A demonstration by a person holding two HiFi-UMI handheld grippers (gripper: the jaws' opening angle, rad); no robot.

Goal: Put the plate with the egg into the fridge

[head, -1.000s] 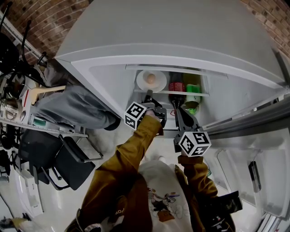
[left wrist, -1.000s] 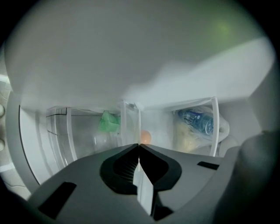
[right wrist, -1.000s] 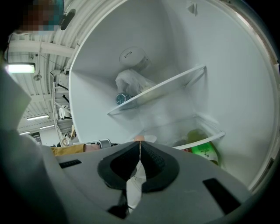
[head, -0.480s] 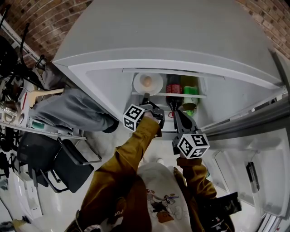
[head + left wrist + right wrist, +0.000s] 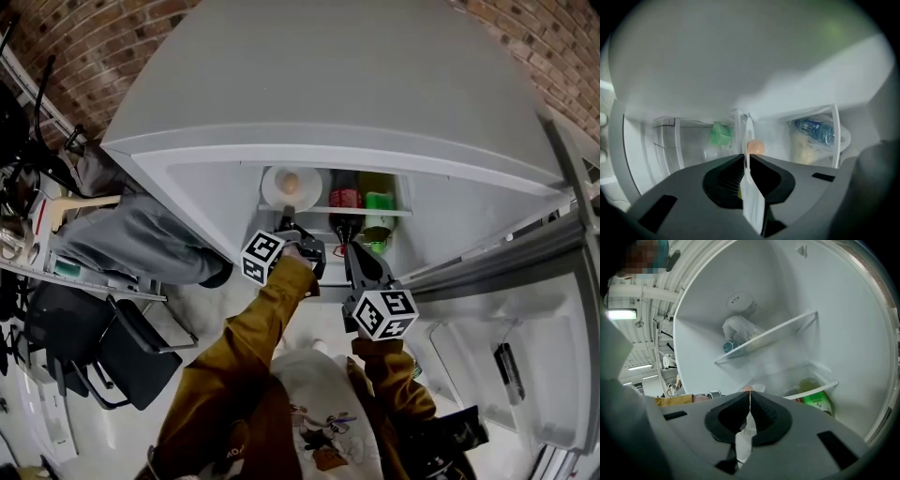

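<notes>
A white plate (image 5: 290,185) with a brown egg (image 5: 291,181) sits at the left end of the glass shelf (image 5: 394,212) inside the open fridge. My left gripper (image 5: 289,217) is shut on the plate's near rim. In the left gripper view the plate (image 5: 749,140) shows edge-on between the jaws, with the egg (image 5: 755,146) just beyond; the jaws have just been opening a little, with the rim still between them. My right gripper (image 5: 349,246) hangs just right of it, jaws shut, in front of the shelf. The plate's edge (image 5: 758,388) peeks over its jaws.
A dark red-capped bottle (image 5: 344,202) and a green packet (image 5: 379,202) stand on the shelf right of the plate. Deeper in, a higher shelf (image 5: 764,341) holds a bag and a bottle. The fridge door (image 5: 487,347) stands open at right. A seated person's legs (image 5: 141,239) and a chair (image 5: 112,347) are at left.
The head view has tilted, so fridge, plate and both grippers sit higher and further left in the picture. The grippers keep their places relative to the plate.
</notes>
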